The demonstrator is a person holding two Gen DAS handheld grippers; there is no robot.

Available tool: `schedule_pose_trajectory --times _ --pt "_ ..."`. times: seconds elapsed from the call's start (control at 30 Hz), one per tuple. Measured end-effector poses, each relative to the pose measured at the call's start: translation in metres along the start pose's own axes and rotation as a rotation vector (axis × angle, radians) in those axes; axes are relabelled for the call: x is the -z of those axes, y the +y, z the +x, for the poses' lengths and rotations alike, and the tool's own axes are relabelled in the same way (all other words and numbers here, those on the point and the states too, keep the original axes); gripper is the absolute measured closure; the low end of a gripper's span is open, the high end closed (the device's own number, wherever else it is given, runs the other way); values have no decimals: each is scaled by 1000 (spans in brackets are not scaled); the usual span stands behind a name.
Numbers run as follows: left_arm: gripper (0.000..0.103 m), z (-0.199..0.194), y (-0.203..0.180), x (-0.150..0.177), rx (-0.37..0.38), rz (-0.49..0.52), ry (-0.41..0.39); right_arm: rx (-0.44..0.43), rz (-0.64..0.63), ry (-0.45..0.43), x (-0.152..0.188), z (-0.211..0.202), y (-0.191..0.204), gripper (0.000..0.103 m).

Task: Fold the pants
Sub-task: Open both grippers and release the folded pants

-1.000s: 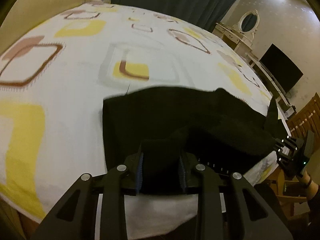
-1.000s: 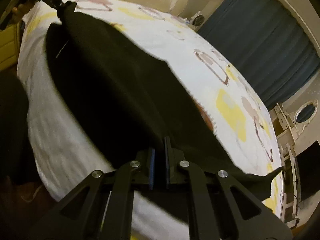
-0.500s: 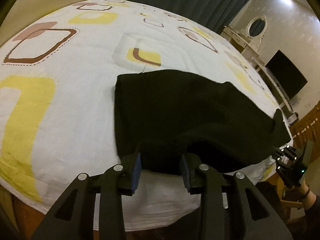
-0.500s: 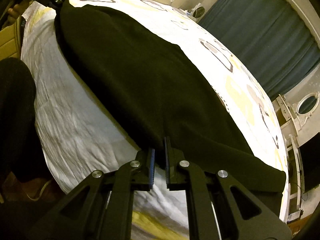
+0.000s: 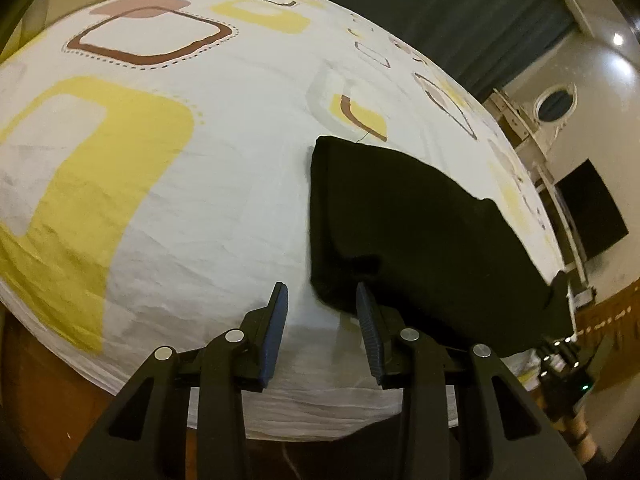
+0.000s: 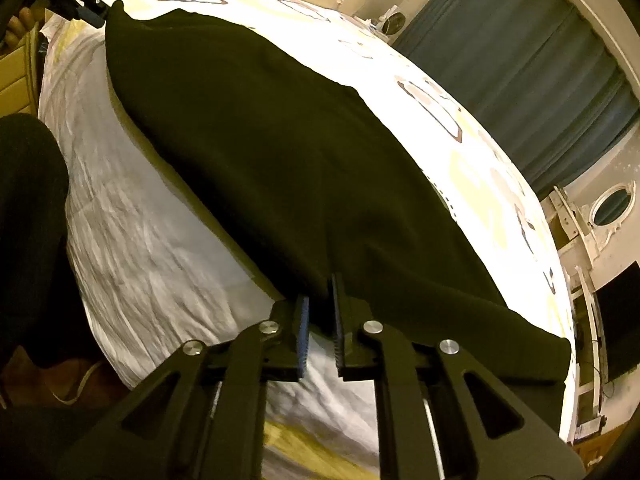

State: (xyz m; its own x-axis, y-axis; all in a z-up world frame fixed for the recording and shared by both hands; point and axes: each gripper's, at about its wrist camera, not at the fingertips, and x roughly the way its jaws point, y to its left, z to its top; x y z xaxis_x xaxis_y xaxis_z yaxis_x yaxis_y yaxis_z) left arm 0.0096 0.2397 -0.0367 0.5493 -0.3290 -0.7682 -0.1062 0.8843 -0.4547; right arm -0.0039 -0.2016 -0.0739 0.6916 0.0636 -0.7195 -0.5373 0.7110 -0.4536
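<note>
The black pants [image 5: 416,224] lie folded lengthwise along the near edge of the bed; they also fill the middle of the right wrist view [image 6: 288,168]. My left gripper [image 5: 322,308] is open and empty, its right pad just touching the near left corner of the pants. My right gripper [image 6: 319,296] is nearly shut, with the near edge of the pants between its blue pads. The left gripper shows far off in the right wrist view [image 6: 94,14]; the right gripper shows in the left wrist view [image 5: 560,354].
The bed has a white sheet [image 5: 168,184] with yellow and brown squares. Blue curtains [image 6: 532,76], a white dresser with an oval mirror [image 5: 554,100] and a dark TV screen [image 5: 592,208] stand beyond it. A person's dark leg [image 6: 28,216] is beside the bed edge.
My left gripper has opened, let go of the pants' corner and shifted left. The pants have been lowered flat onto the bed. My right gripper has kept its pinch on the edge.
</note>
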Motion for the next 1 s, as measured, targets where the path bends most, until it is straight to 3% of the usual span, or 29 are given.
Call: schedule_pose_trajectory --times 0.23,0.5,0.6,0.63,0.67,0.8,0.93,1.0 --pt "67 -5 -19 6 154 -81 27 8 2 -1 1 0 -2 89" --pt "67 21 -25 7 140 -143 67 13 11 -4 2 -2 -4 87" --pt "66 23 -30 7 78 -119 48 10 32 -9 3 -7 -11 72" --pt "67 27 -30 8 26 -99 56 -17 52 -11 4 -9 -16 52" --pt "67 31 -30 9 -11 -89 69 -46 88 -24 5 -15 -23 35" --pt "67 32 -36 12 -54 -63 58 -144 295 -52 18 -38 -68 35" --pt "67 11 -66 8 -100 52 -22 -233 690 -124 66 -66 -156 35" --pt "65 2 -82 6 -122 102 -64 -252 951 -165 114 -78 -208 35"
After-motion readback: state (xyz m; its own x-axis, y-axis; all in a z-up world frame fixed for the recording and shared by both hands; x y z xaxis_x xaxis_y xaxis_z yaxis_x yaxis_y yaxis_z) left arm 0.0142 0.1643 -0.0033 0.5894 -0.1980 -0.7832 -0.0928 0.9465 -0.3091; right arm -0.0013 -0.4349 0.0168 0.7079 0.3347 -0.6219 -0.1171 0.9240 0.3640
